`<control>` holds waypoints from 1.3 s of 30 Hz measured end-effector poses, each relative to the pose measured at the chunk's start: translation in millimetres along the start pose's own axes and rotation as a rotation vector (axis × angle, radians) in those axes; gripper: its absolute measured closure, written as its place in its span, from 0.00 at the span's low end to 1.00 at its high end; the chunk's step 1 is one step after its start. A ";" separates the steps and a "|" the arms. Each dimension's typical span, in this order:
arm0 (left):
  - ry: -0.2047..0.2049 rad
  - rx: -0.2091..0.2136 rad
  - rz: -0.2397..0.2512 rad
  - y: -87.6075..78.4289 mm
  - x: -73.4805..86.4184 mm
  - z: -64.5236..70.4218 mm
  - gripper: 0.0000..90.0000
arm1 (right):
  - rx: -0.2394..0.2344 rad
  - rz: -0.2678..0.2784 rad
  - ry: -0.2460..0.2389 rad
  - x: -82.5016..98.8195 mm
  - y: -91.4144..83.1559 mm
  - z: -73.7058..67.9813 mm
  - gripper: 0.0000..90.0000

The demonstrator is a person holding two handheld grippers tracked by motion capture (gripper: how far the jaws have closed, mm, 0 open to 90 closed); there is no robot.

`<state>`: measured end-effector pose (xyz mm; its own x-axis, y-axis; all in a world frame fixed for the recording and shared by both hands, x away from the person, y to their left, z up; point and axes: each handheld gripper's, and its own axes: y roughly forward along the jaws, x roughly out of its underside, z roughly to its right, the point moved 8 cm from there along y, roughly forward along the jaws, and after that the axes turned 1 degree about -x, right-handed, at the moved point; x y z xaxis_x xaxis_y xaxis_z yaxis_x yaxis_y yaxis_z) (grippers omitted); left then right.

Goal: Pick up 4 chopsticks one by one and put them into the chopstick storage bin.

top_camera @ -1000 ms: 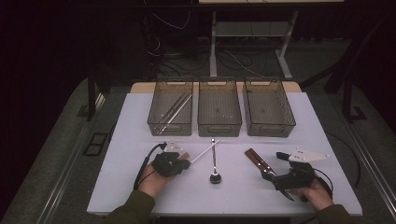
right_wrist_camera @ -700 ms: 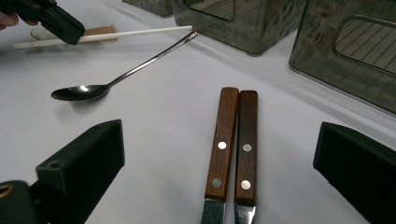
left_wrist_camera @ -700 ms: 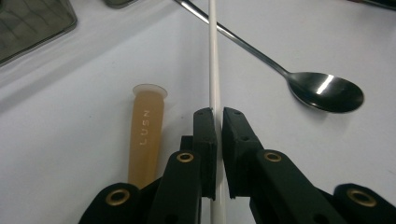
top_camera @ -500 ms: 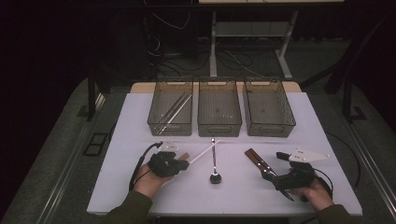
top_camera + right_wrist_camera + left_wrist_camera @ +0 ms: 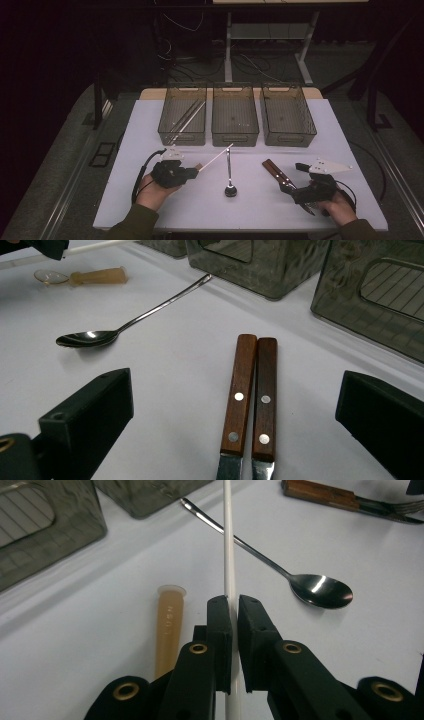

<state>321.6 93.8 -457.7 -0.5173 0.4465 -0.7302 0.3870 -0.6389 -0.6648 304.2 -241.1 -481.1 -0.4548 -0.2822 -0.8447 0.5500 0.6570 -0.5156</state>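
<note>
Between my left claw's (image 5: 234, 630) jaws sits a white stick (image 5: 229, 545), pinched tight low on its length, the rest slanting out ahead of me and clear of the bench (image 5: 150, 150). Seen from above, the stick (image 5: 216, 157) points up and to the right toward the gap between the left bin (image 5: 182, 116) and the middle bin (image 5: 235, 116), its tip just short of their front walls. Under and beside it lies a tan spoon (image 5: 169, 625), flat on the bench, apart from my jaws. A steel spoon (image 5: 229, 172) lies just to the right, bowl toward me, handle end reaching up near the middle bin's front edge.

My right claw (image 5: 235, 425) stands wide open and holds nothing; its jaws flank two wood-handled knives (image 5: 250, 395) that lie side by side, touching, with bare bench between each jaw and the handles. The right bin (image 5: 288, 115) stands well beyond them.

Open bench runs along the near edge between my two hands, and on the left side out to the edge. The left bin already holds a few long thin sticks (image 5: 186, 115).
</note>
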 end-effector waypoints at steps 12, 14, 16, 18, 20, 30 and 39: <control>-0.037 -0.029 0.048 -13.8 -5.1 -15.3 0.93 | 0.001 0.000 -0.001 0.4 -0.1 0.2 0.02; -0.049 -0.038 0.056 -15.9 -5.0 -18.4 0.93 | 0.001 -0.002 -0.002 0.5 0.2 0.0 0.02; -0.055 -0.047 0.061 -17.3 -4.6 -22.6 0.93 | 0.002 -0.003 -0.002 0.6 0.2 0.2 0.02; -0.067 -0.059 0.068 -18.0 -4.3 -26.4 0.93 | 0.001 -0.002 -0.002 0.7 0.0 0.2 0.02; -0.076 -0.067 0.072 -19.5 -3.9 -30.1 0.93 | 0.001 -0.002 -0.003 0.6 0.0 0.2 0.02; -0.111 -0.099 0.109 -29.1 -8.7 -47.9 0.93 | 0.003 -0.004 0.001 0.9 0.5 0.3 0.02; -0.129 -0.127 0.130 -28.6 -20.8 -64.5 0.93 | 0.006 -0.002 0.003 0.7 0.4 1.2 0.02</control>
<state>370.6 143.2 -433.7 -0.5464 0.2765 -0.7906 0.5458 -0.5985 -0.5865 304.9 -241.9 -482.1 -0.4582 -0.2814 -0.8431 0.5532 0.6522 -0.5183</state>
